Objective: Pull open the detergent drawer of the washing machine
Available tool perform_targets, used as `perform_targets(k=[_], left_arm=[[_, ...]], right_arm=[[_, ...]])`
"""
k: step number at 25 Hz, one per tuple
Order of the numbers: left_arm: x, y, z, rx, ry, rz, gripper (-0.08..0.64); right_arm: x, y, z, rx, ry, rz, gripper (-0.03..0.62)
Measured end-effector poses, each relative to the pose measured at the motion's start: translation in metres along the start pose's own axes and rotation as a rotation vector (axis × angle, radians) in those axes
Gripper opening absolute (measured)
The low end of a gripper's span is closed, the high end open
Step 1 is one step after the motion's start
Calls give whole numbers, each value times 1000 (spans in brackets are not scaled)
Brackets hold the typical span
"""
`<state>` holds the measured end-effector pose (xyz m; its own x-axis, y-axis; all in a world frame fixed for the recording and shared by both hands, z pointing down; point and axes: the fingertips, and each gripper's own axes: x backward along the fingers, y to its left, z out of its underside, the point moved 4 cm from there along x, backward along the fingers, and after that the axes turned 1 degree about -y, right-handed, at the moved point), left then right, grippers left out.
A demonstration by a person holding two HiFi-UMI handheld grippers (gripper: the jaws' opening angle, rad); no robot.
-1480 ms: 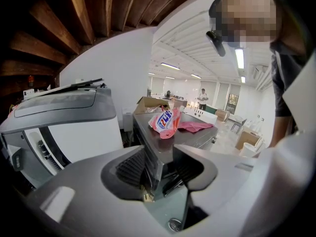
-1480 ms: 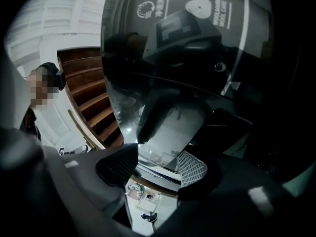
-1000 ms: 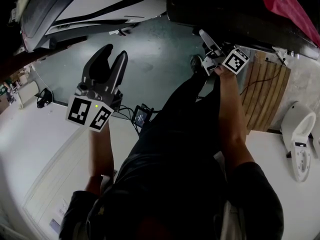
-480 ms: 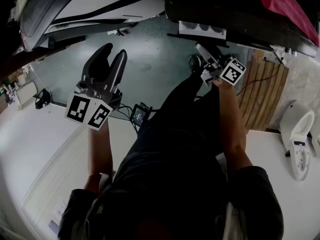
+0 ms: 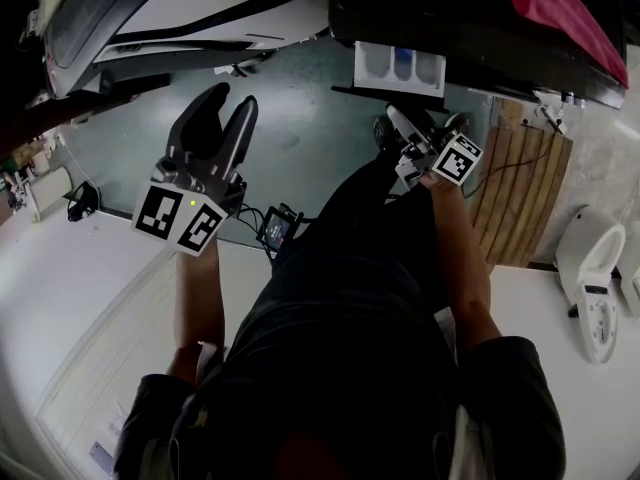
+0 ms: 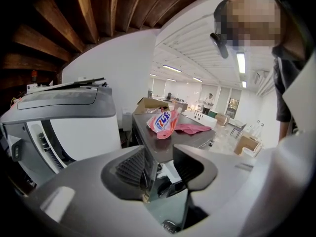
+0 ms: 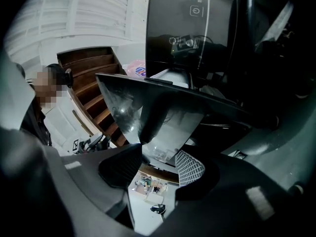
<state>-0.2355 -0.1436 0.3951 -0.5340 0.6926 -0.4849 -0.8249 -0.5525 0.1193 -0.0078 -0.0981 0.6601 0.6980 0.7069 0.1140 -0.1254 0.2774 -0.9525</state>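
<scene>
The right gripper point(image 7: 159, 166) is clamping its jaws on the front panel of the detergent drawer point(image 5: 400, 64), which is reaching in between the pads from just above them. The white drawer is sticking out of the dark washing machine point(image 5: 455, 13) straight ahead of the tips. The left gripper point(image 6: 159, 168) is hovering with its jaws apart and nothing between them, and a detergent pouch point(image 6: 162, 124) and a pink cloth point(image 6: 190, 128) are lying on the machine's top beyond the gap.
</scene>
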Motion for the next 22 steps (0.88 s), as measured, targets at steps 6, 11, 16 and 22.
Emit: perform_targets(k=[6,11,16,22], left_arm=[[3,2,1,44,-10,-1,195],[2,1,-10,48,-40,-3,195],[2,-1,-21,52,-76,0,195],[5,-5,-26,71,-116,2,195]], right_arm=[[5,3,5,1,55,26,201],[5,4,7,15,113,66,206],[12,4,15,-10,195,130,255],[26,13,19,35,299,163,255]])
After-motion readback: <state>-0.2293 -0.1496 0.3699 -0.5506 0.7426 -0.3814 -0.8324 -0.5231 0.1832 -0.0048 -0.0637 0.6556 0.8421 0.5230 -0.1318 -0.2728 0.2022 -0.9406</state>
